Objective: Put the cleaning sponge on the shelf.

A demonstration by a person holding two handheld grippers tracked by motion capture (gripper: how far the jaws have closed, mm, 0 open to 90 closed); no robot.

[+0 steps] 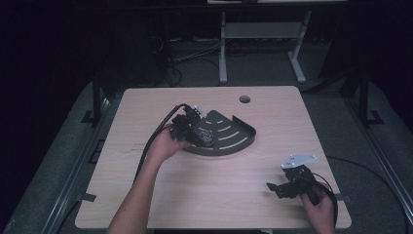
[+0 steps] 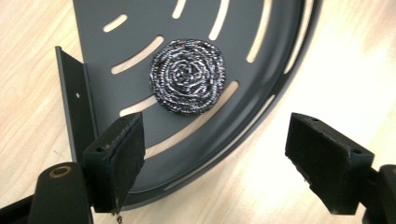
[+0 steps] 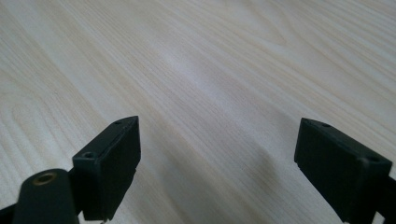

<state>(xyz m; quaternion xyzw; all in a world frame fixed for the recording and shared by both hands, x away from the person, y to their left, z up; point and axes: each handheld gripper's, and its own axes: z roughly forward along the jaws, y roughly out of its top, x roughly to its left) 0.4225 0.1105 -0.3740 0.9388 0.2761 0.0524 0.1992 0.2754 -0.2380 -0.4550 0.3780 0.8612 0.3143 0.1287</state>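
A round steel-wool scourer [image 2: 188, 76] lies flat on a dark grey quarter-round slotted tray [image 2: 261, 28]. The tray [image 1: 238, 139] rests near the middle of the wooden table, with the scourer [image 1: 208, 138] on its left part. My left gripper [image 1: 197, 132], held in a hand, hovers over the tray's left edge. In the left gripper view it [image 2: 217, 137] is open, the scourer lies beyond its pads, and nothing sits between them. My right gripper [image 1: 273, 187] rests near the table's front right corner. Its jaws [image 3: 217, 140] are open over bare wood.
The light wooden table [image 1: 219, 195] has a round cable hole [image 1: 245, 99] near its far edge. A white metal frame [image 1: 263, 29] stands on the dark floor beyond the table. Cables trail from both grippers toward the front edge.
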